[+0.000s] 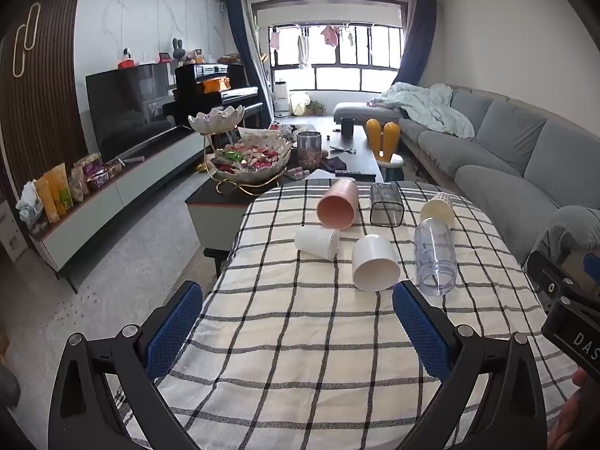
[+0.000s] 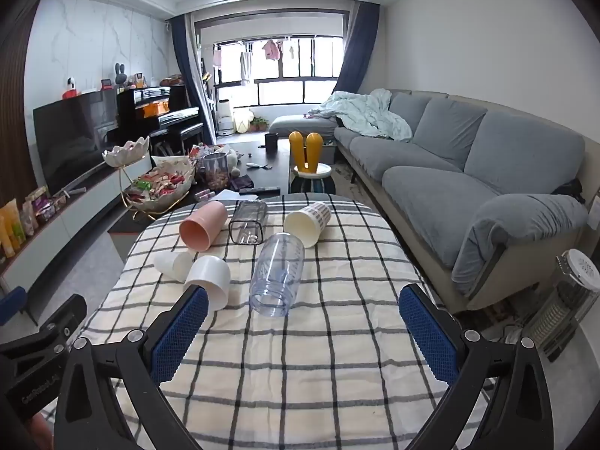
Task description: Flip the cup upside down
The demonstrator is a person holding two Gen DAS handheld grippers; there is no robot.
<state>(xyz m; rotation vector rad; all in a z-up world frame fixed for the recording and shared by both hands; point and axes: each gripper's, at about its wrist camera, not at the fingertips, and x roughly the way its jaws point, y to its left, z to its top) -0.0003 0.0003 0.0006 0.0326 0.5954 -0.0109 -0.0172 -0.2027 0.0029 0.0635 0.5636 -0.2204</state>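
White cup (image 1: 375, 262): on its side, mouth toward left gripper (image 1: 298, 322). Both grippers, right gripper (image 2: 303, 328) included, wide open, empty. Recommended: grasp mid-wall, rotate mouth down.

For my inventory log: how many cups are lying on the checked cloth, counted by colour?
Pink: 1, the pink cup
White: 2, the small white cup and the large white cup
Cream: 1, the cream cup
Clear: 2, the square clear cup and the round clear cup
Total: 6
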